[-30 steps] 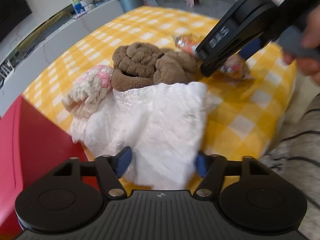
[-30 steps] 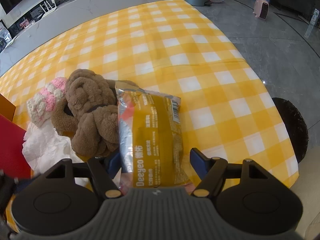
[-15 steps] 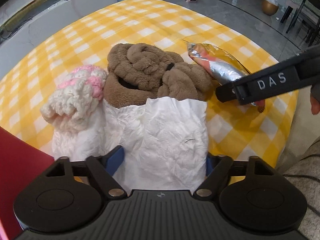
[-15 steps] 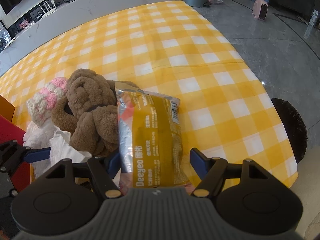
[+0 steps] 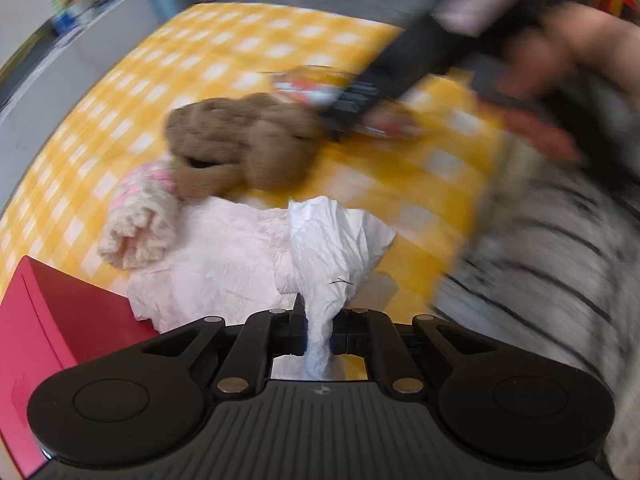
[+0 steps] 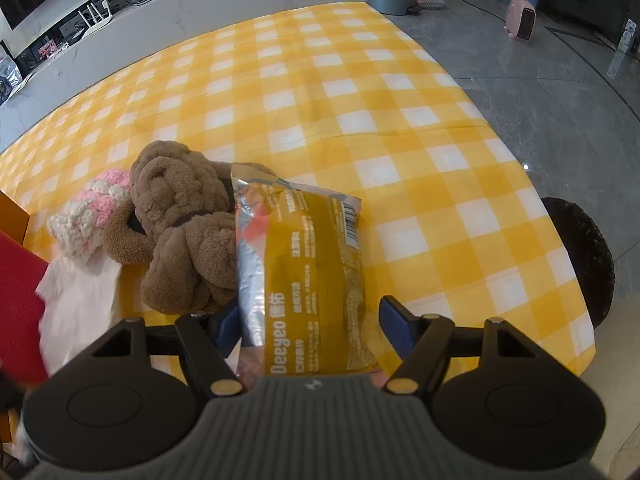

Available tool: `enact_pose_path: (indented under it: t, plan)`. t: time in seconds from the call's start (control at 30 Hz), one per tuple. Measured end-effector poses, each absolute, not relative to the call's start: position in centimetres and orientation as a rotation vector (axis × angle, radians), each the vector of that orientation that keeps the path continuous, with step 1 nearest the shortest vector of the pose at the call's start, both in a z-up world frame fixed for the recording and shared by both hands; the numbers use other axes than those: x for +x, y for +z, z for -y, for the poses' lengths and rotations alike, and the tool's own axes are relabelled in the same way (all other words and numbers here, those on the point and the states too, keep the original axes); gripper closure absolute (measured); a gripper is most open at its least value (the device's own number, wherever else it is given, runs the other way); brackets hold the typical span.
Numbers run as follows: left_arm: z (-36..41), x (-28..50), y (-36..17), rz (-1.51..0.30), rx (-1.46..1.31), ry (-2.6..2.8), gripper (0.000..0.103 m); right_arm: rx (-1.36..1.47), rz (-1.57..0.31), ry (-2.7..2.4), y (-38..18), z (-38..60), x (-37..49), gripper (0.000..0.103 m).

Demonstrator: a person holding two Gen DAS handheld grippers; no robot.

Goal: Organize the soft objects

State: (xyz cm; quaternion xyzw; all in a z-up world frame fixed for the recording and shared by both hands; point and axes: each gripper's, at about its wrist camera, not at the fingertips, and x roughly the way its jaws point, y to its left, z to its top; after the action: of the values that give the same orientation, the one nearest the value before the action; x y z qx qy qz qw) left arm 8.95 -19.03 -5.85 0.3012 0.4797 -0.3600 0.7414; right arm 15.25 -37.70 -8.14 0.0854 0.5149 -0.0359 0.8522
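Note:
My left gripper (image 5: 320,320) is shut on a corner of the white crumpled cloth (image 5: 224,264), which bunches up between the fingers; the cloth also shows in the right wrist view (image 6: 80,304). A brown plush toy (image 5: 240,144) (image 6: 180,220) and a pink-and-cream knitted piece (image 5: 140,220) (image 6: 88,216) lie beyond the cloth. My right gripper (image 6: 310,320) is open, its blue pads either side of a yellow snack packet (image 6: 308,272) lying on the checked tablecloth. The packet (image 5: 316,88) is partly hidden by the right gripper in the blurred left wrist view.
A red box (image 5: 40,340) (image 6: 16,280) stands at the left by the cloth. The yellow checked table (image 6: 320,92) extends far; its right edge drops to a grey floor with a dark round bin (image 6: 580,248). The person's striped sleeve (image 5: 560,260) is at right.
My left gripper has closed on the white cloth and pulled a corner up and back. The right gripper stays open around the packet, barely moved.

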Motion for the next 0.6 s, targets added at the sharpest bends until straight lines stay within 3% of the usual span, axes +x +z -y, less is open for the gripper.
enact_pose_path:
  t: [0.17,0.37,0.47,0.5,0.6]
  plan:
    - [19.2,5.4,-6.0,-1.103,0.759,-0.924,0.093,0.179,-1.078,-0.083,-8.0,37.7,15.1,0.033]
    - [19.9,9.1,-6.9,-1.086,0.788,-0.837,0.083,0.18,-1.077,-0.081,-8.0,37.8,15.1,0.036]
    - [20.8,10.8,-7.6,-1.059,0.852,-0.863,0.05,0.181,-1.066,-0.078,-7.8,37.9,14.9,0.038]
    - [21.0,11.4,-8.0,-1.043,0.89,-0.86,0.033,0.179,-1.064,-0.079,-7.8,37.9,14.9,0.038]
    - [21.5,12.5,-9.0,-1.028,0.957,-0.888,0.023,0.181,-1.067,-0.074,-7.9,37.9,15.0,0.038]
